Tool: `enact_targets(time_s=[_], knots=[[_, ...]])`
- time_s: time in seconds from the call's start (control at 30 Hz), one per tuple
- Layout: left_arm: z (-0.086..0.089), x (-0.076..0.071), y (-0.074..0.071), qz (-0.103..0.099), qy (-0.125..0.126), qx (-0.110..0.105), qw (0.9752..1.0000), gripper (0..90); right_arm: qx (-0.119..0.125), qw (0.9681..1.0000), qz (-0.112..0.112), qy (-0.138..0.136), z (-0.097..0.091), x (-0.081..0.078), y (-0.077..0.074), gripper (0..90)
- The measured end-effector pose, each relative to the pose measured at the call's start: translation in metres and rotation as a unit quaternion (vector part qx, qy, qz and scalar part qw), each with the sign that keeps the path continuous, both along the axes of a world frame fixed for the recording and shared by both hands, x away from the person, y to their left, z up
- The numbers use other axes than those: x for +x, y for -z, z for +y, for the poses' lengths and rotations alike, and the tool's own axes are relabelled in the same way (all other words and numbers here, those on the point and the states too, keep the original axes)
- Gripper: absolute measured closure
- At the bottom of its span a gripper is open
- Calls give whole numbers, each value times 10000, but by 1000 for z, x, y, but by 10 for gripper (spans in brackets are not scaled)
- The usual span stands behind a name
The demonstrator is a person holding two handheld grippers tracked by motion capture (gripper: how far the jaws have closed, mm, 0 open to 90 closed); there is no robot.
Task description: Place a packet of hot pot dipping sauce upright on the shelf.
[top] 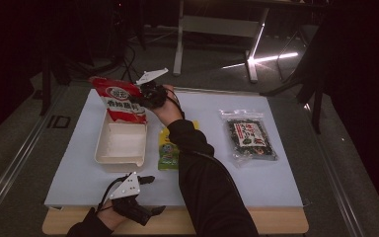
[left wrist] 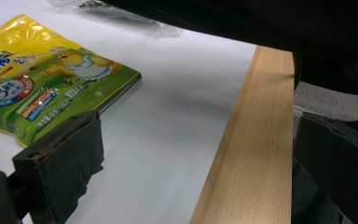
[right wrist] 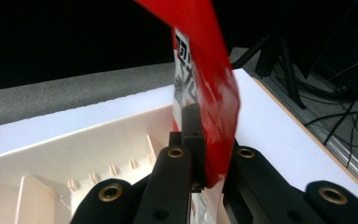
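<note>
Left claw (top: 150, 195) sits at 6 o'clock on the near edge of the surface (top: 276, 182), jaws wide apart and holding nothing. At about 3 o'clock from it, in the left gripper view, lies a yellow-green pouch (left wrist: 42, 93) flat on the white surface. Farther out, at 11 o'clock in the high view, the right claw (top: 145, 98) is squeezed tight on one edge of the red bag (top: 121, 101). That bag hangs over the far end of the cream tray (top: 103, 155). A clear packet of dark bits (top: 249, 136) lies at 2 o'clock. To do it well, I think the red bag should go down slowly, stay inside the tray walls, and the squeeze should let go only once the bag rests on the tray floor.
</note>
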State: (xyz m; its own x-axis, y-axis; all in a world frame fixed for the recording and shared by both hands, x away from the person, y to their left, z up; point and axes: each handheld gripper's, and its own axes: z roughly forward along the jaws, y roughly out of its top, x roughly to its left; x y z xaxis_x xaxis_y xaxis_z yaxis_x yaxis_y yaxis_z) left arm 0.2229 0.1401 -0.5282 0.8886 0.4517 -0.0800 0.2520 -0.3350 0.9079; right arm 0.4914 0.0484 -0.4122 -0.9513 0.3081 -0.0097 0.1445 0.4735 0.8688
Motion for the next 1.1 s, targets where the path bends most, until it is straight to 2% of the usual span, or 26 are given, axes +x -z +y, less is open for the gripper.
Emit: enact_targets(time_s=[0.13, 0.23, 0.37, 0.47, 0.57, 0.77, 0.93, 1.1], knots=[[0, 0, 1, 6, 8, 18, 10000, 29, -56, 10000, 81, 0, 3, 3, 9, 900], [0, -1, 1, -11, 28, 34, 10000, 29, -9, 9998, 189, 65, 2, 4, 14, 899], [-1, 0, 1, 4, 44, 46, 10000, 29, -80, 9995, 260, 168, 3, 5, 20, 887], [-2, 0, 1, 8, 64, 57, 10000, 29, -241, 9987, 393, 210, 2, 6, 24, 779], [-3, 0, 1, 9, 75, 57, 10000, 29, -324, 9985, 352, 251, -1, 5, 22, 724], [-6, 1, 3, 18, 116, 94, 9999, 29, -352, 9984, 321, 316, -13, -1, 13, 699], [-9, 1, 3, 25, 143, 105, 9998, 29, -392, 9984, 226, 329, -30, -10, 6, 691], [-10, 0, 3, 26, 135, 117, 9998, 29, -339, 9984, 261, 365, -55, -20, 3, 687]])
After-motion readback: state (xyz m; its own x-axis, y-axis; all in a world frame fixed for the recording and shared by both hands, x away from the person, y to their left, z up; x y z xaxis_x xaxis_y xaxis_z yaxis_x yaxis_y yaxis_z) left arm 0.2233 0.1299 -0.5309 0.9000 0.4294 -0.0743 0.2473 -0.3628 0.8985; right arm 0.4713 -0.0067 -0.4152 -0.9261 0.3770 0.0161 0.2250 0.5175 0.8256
